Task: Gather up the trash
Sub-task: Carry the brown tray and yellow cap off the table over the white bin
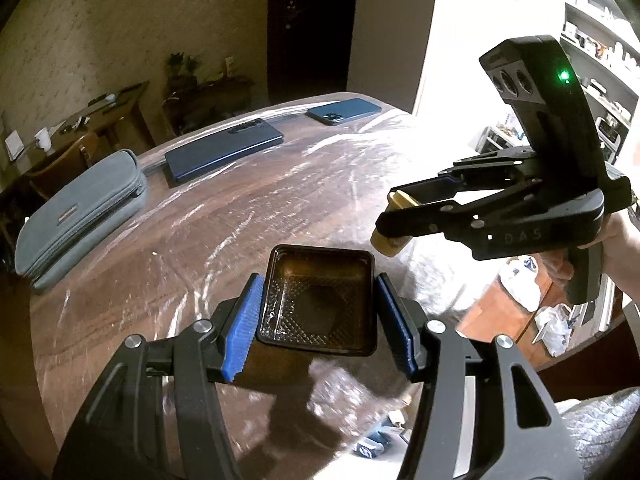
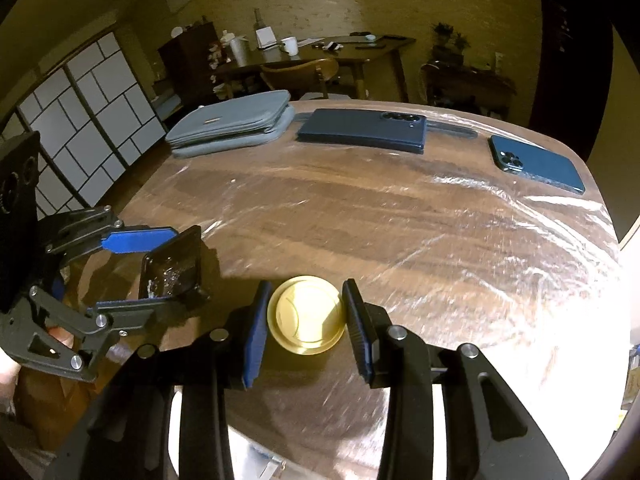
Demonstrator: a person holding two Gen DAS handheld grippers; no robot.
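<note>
Black plastic tray (image 1: 320,300) clamped between the blue pads (image 1: 244,328) of the left hand-held gripper (image 1: 318,326), open side facing the camera, ribbed bottom glistening, lifted clear of the bench (image 1: 248,208). Gold round lid (image 2: 306,314) pinched edge to edge in the right hand-held gripper (image 2: 306,320), flat face toward the lens, likewise held above the bench. From the left wrist view, right hand-held gripper (image 1: 394,222) up and to the right of the tray, pointing left, gold lid (image 1: 390,242) poking out at its tips, green light lit on its body, a hand (image 1: 600,240) wrapped round the grip. From the right wrist view, left hand-held gripper (image 2: 160,268) low on the left, tray (image 2: 172,270) tilted on its side between the pads. Ahead of both, beyond the fingertips, wide brown bench under a wrinkled clear plastic sheet. At its far edge, left to right: grey zip pouch (image 2: 232,124), dark blue folded phone (image 2: 364,128) with its camera strip up, blue phone (image 2: 536,164) lying back-up. Further off, a second table (image 2: 320,50) with a white mug (image 2: 290,46) and a wooden chair (image 2: 304,74). Sliding paper screens (image 2: 80,120) far left of the right hand-held gripper.
</note>
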